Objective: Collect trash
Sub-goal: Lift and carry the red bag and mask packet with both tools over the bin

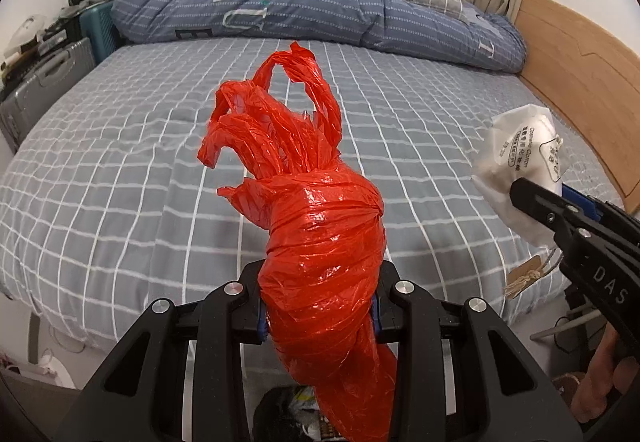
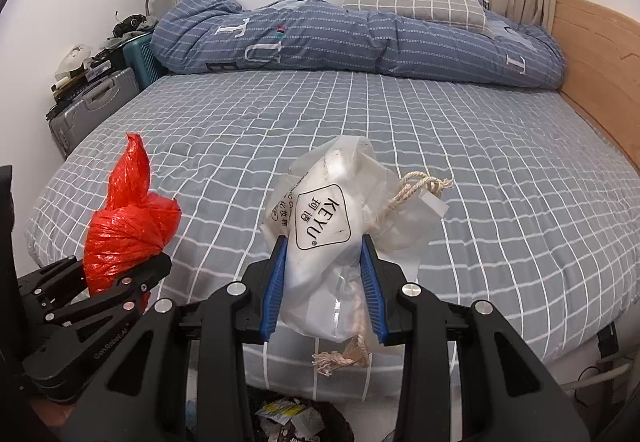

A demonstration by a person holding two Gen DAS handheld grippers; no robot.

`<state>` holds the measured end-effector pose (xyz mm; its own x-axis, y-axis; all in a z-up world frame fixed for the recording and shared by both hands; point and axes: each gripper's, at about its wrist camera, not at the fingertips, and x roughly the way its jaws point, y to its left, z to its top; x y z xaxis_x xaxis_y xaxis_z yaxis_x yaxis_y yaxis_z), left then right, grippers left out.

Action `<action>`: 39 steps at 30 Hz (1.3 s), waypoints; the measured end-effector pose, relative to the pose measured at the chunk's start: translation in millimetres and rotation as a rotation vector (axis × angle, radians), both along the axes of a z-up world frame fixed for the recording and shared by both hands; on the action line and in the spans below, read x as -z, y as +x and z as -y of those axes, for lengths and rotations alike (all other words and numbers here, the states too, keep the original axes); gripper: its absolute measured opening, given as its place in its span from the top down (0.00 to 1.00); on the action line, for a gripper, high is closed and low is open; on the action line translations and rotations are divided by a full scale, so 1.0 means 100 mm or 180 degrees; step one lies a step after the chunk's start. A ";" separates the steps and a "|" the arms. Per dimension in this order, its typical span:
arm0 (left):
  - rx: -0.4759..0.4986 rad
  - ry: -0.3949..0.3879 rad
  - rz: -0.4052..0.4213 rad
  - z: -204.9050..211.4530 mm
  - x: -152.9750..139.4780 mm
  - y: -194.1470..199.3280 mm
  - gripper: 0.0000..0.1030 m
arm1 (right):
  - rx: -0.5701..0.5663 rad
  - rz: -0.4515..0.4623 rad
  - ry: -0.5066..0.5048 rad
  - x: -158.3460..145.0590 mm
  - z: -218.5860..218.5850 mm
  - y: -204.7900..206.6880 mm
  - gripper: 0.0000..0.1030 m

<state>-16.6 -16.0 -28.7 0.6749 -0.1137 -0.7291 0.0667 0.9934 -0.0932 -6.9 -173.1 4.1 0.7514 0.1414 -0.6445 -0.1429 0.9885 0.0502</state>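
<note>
Item 1: red plastic bag (image 1: pixel 320 242), knotted, centre frame, the left gripper (image 1: pixel 320 318) pinching its twisted waist; looking light, crinkly, slippery.
Item 2: white drawstring pouch (image 2: pixel 324 234), centre frame, the right gripper (image 2: pixel 324 282) clamping its middle; seeming soft, light, compressible.

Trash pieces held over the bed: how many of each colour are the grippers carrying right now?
Red: 1, the red plastic bag clamped in the left gripper.
White: 1, the white cotton-pad pouch with a rope drawstring, clamped in the right gripper.
Total: 2 pieces held.
The bed shows no loose trash. More scraps lie below the grippers, too hidden to count.
</note>
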 end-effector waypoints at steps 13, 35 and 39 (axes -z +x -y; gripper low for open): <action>-0.0103 0.0010 -0.0111 -0.08 0.04 -0.48 0.68 | 0.0006 -0.0058 0.0002 0.12 0.01 -0.52 0.67; -0.0182 0.0070 -0.0351 -0.16 0.19 -1.22 0.68 | 0.0052 -0.0270 -0.0059 0.26 0.00 -1.35 0.67; -0.0234 0.0046 -0.0448 -0.23 0.35 -1.30 0.68 | 0.0040 -0.0416 -0.0035 0.44 -0.02 -1.40 0.66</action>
<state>-146.4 6.6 -63.5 0.5721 -0.0565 -0.8183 -0.0191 0.9964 -0.0822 -146.7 -171.0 -39.6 0.6625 0.1248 -0.7386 -0.1236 0.9907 0.0566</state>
